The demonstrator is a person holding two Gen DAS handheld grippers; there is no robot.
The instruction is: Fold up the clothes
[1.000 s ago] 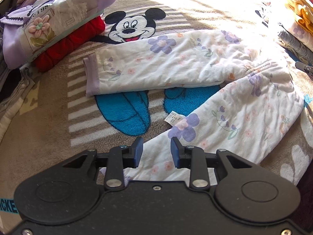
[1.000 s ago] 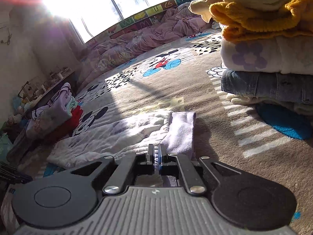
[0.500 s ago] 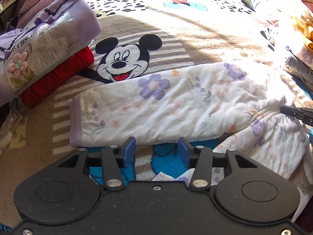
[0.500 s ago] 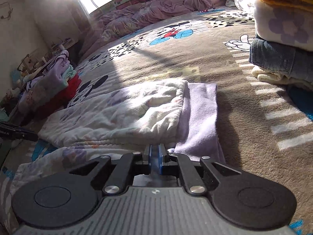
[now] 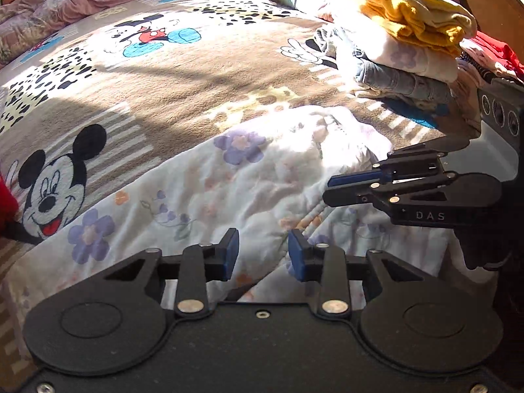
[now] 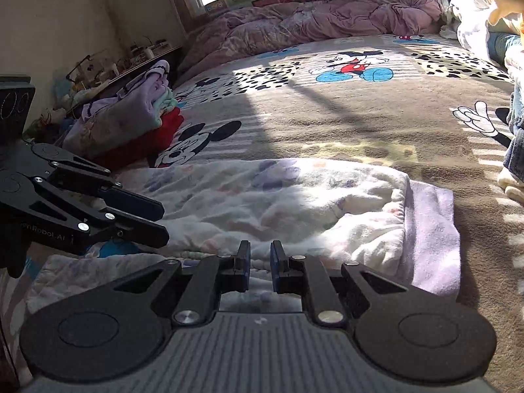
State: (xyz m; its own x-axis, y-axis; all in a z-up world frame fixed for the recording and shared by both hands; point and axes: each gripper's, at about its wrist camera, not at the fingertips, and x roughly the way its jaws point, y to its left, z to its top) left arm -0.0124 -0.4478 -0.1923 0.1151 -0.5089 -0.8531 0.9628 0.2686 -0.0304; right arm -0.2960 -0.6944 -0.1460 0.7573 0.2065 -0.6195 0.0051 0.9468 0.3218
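Left gripper [image 5: 262, 253]: jaws apart, over the floral pants [image 5: 203, 190].
Right gripper [image 6: 260, 262]: jaws slightly apart, holding nothing.
Pants: flat on the Mickey blanket [image 5: 183, 75].

1. My left gripper [image 5: 262, 255] hovers with jaws apart over the pants [image 5: 209, 190]; my right gripper [image 5: 330, 186] juts in close on its right, narrowing that side.
2. Beyond the pants, the blanket [image 6: 344, 121] lies bare up to the quilt [image 6: 327, 19] at its far edge.
3. A tall stack [image 5: 402, 46] walls the blanket's right edge.
4. A lower pile [image 6: 131, 124] blocks its left edge.
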